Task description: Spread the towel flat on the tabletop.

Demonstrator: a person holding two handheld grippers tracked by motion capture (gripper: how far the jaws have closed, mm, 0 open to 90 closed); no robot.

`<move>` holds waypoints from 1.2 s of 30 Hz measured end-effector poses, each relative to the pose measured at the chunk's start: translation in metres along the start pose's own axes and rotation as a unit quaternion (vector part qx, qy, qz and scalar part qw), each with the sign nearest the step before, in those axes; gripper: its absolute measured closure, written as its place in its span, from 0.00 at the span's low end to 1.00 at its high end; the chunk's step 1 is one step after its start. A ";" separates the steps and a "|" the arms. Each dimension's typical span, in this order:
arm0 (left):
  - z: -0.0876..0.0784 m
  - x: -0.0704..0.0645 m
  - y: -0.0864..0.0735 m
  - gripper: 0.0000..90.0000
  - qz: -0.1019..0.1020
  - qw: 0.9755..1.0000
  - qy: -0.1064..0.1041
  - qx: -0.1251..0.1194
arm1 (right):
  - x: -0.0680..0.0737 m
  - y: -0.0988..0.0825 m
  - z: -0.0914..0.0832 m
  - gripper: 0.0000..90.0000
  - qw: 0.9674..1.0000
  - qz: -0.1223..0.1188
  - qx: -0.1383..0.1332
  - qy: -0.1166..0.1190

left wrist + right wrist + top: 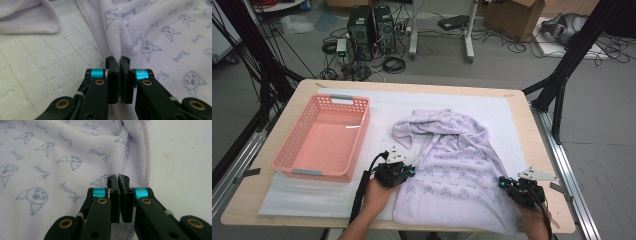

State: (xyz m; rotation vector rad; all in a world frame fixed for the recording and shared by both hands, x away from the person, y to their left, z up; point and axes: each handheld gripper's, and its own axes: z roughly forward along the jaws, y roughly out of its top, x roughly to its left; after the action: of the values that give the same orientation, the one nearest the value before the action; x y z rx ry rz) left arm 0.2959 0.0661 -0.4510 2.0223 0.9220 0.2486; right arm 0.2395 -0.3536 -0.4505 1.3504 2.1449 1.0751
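A pale lilac terry towel printed with small cat-face drawings (452,160) lay crumpled across the white padded mat (312,195) in the centre and lower right of the high view, its far corner folded over toward the middle. The left gripper (404,172) sat at the towel's left hem in the lower centre of that view, jaws pressed together on a raised pinch of cloth just inside the stitched edge (117,53). The right gripper (512,186), at lower right, pinched the opposite hem in the same way (119,176). Holding both side edges near the person's end probably served to lift the towel and pull it flat for folding. The print repeated a slanted handwritten word that looked like "Kuromi", though I could not read it for certain. An empty pink plastic lattice basket (292,150) stood apart at the left, likely waiting for the folded towel.
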 end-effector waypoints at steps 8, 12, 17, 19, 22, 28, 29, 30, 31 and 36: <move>-0.025 -0.008 -0.019 0.96 -0.003 1.000 -0.012 -0.007 | 0.010 -0.009 -0.016 0.98 0.999 -0.024 0.012 0.025; -0.039 -0.011 -0.027 0.96 -0.004 1.000 -0.021 -0.014 | 0.019 -0.014 -0.027 0.98 0.998 -0.046 0.017 0.037; -0.057 -0.020 -0.039 0.96 0.003 0.999 -0.034 -0.022 | 0.029 -0.023 -0.040 0.98 0.997 -0.050 0.020 0.060; -0.063 -0.024 -0.044 0.96 0.005 0.999 -0.041 -0.021 | 0.033 -0.027 -0.046 0.98 0.996 -0.050 0.022 0.074; -0.073 -0.031 -0.057 0.96 0.005 0.998 -0.056 -0.022 | 0.039 -0.034 -0.055 0.98 0.994 -0.054 0.027 0.092; -0.081 -0.036 -0.064 0.80 0.002 0.998 -0.062 -0.027 | 0.042 -0.043 -0.069 0.94 0.992 -0.050 0.020 0.115; -0.080 -0.034 -0.062 0.73 -0.001 0.998 -0.054 -0.028 | 0.041 -0.041 -0.069 0.88 0.993 -0.045 0.010 0.111; -0.079 -0.032 -0.061 0.66 -0.009 0.998 -0.047 -0.032 | 0.039 -0.038 -0.068 0.84 0.994 -0.040 -0.001 0.103; -0.077 -0.029 -0.059 0.61 -0.011 0.998 -0.043 -0.037 | 0.037 -0.034 -0.068 0.82 0.995 -0.032 -0.010 0.097; -0.068 -0.018 -0.045 0.55 -0.009 0.998 -0.031 -0.058 | 0.021 -0.014 -0.048 0.77 0.998 -0.011 -0.032 0.047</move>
State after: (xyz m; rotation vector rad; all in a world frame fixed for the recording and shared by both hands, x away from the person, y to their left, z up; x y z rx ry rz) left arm 0.2268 0.1130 -0.4430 1.9031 0.8670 0.2220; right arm 0.1892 -0.3578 -0.4296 1.2668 2.1674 1.2109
